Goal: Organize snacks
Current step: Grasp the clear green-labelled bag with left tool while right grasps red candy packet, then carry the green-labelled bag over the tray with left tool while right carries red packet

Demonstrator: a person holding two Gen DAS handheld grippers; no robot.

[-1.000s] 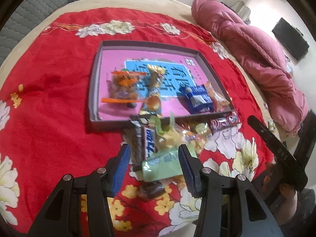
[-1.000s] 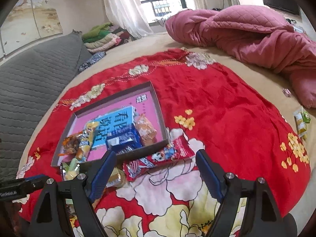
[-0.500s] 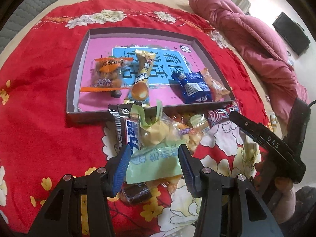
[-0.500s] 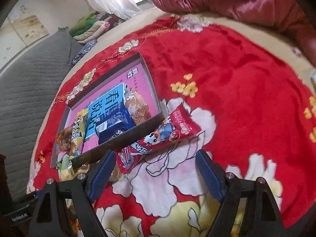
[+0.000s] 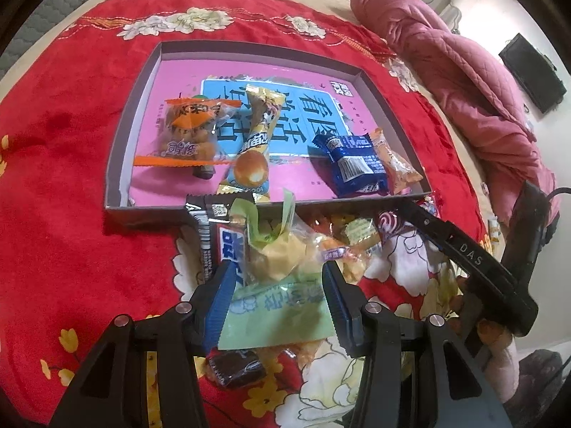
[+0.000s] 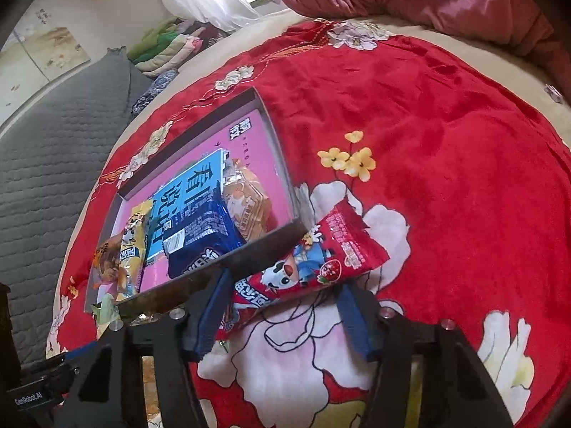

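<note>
- Red flowered bedcloth (image 6: 446,149) covers the bed, with the shallow pink-floored box (image 5: 117,164) lying on it ahead of both my tongs.
- My right tongs (image 6: 282,306) stand apart around the near end of the red strawberry packet (image 6: 314,260); its long axis runs up and to the right, just outside the box's near corner.
- My left tongs (image 5: 276,296) are also apart, astride the pale green packet (image 5: 278,306) in the loose pile touching the box's near wall.
- I judge each hand nearest its own packet, the box lying straight ahead.
- Count: one box, five packets inside it; the pile outside holds roughly seven or eight, overlapped too much to be sure.
</note>
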